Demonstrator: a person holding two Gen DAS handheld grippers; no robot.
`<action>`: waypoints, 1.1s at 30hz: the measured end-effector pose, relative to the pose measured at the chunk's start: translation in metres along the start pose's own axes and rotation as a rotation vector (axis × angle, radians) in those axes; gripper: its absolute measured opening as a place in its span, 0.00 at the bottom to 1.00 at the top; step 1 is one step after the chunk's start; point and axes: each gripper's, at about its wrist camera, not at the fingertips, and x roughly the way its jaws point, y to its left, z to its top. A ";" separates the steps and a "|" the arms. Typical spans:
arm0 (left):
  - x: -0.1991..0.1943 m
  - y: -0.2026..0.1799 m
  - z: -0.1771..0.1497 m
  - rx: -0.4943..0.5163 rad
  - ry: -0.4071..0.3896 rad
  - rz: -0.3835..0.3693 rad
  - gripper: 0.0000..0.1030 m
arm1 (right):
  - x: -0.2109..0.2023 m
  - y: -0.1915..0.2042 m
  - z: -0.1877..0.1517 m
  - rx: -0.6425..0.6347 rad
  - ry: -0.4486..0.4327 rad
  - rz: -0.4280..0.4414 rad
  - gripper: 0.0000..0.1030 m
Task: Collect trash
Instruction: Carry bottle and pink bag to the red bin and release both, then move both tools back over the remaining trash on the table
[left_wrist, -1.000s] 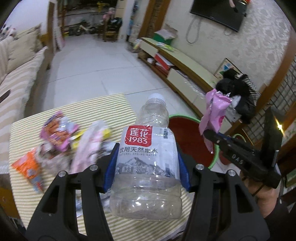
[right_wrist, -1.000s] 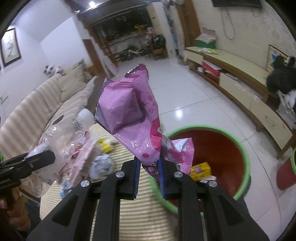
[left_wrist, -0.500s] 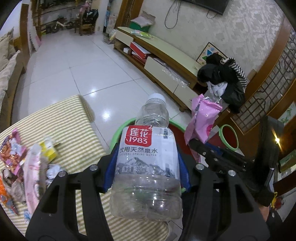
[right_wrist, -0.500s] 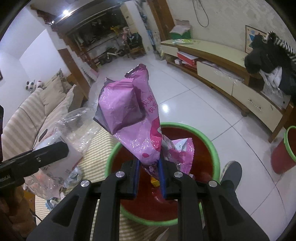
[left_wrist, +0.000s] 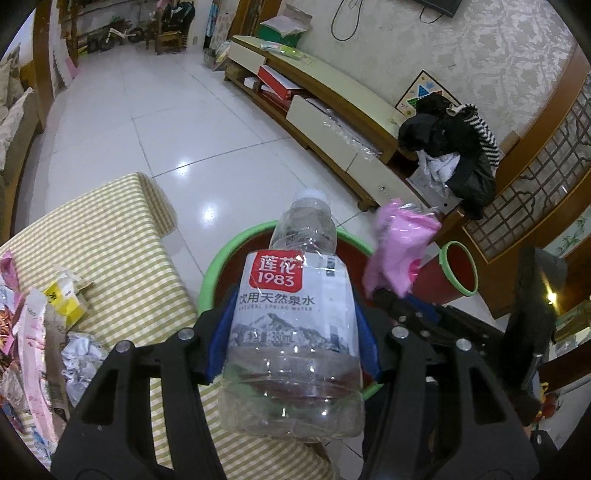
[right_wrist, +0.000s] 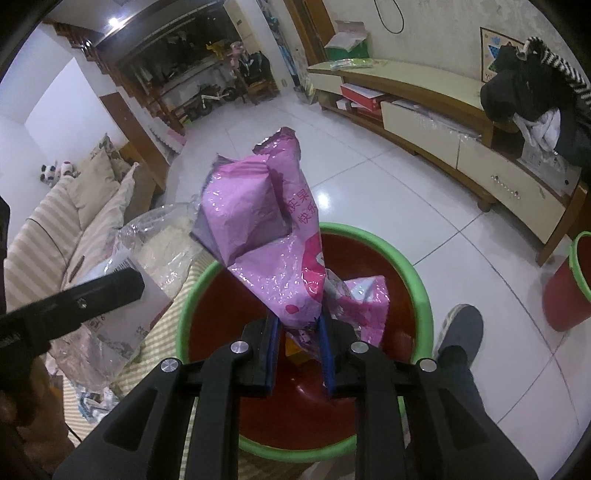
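Now swung from over the striped table (left_wrist: 122, 236) to above the green-rimmed bin (right_wrist: 417, 280), with right gripper (right_wrist: 297, 354) jaws parting to drop the pink wrapper (right_wrist: 266, 236) between them, left gripper (left_wrist: 291, 343) clamped on the empty bottle (left_wrist: 295, 321) awaiting release.

The left wrist view was taken from just behind the left gripper (left_wrist: 291, 325), looking steeply down along its fingers toward the floor. The striped table (left_wrist: 110, 236) was seen at the left and the green-rimmed bin (left_wrist: 221, 258) very near, below the fingers. The right wrist view was taken from behind the right gripper (right_wrist: 297, 343), also tilted down, directly above the same bin (right_wrist: 421, 280). Both views were shared by the bin, the tiled floor (left_wrist: 155, 122), the low cabinet (left_wrist: 332, 85) along the wall and the smaller red bin (right_wrist: 576, 288). Each gripper was also caught by the other camera.
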 end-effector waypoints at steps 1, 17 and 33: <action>0.000 0.001 0.000 -0.003 -0.003 0.002 0.58 | 0.000 0.000 0.000 0.004 -0.003 -0.001 0.40; -0.044 0.050 -0.018 -0.115 -0.071 0.086 0.95 | -0.015 0.031 -0.003 -0.049 -0.032 0.003 0.84; -0.157 0.147 -0.092 -0.277 -0.172 0.230 0.95 | -0.028 0.156 -0.031 -0.237 -0.032 0.081 0.91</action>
